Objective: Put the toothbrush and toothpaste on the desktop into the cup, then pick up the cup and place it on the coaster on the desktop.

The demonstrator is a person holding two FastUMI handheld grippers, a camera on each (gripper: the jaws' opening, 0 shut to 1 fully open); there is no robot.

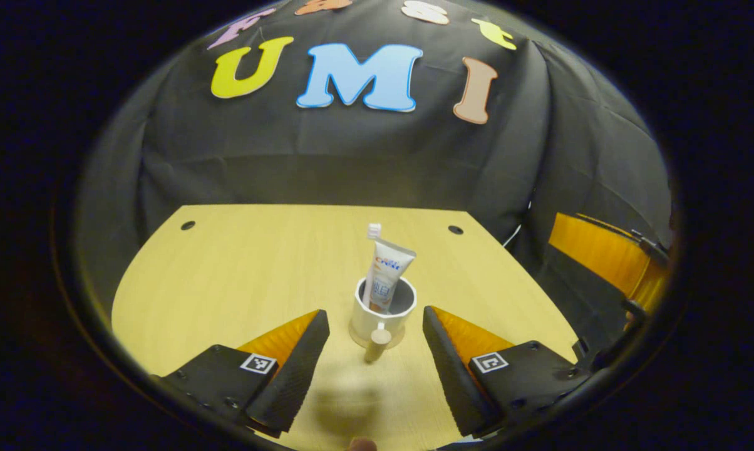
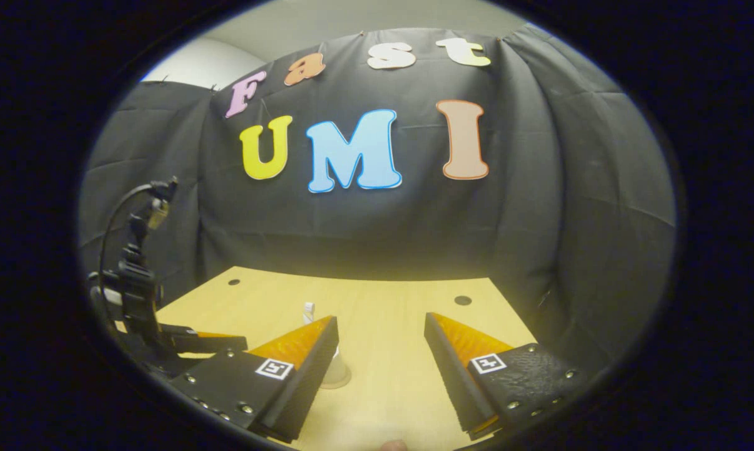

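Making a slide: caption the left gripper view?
Open left gripper faces the cup, holding toothbrush and toothpaste, on its coaster.

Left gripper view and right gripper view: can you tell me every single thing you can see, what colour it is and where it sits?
cup: one, white with a handle toward the camera, standing on the coaster between the left gripper's open fingers.
toothpaste: one, white tube, upright in the cup.
toothbrush: one, white head, sticking up out of the cup beside the toothpaste.
coaster: one, pale, round, its edge showing under the cup.
desktop: one, light wood, two dark holes near the back edge.
booth wall: black cloth, behind the desktop.
left gripper: one, open around the cup, not touching it.
right gripper: one, open, holding nothing.
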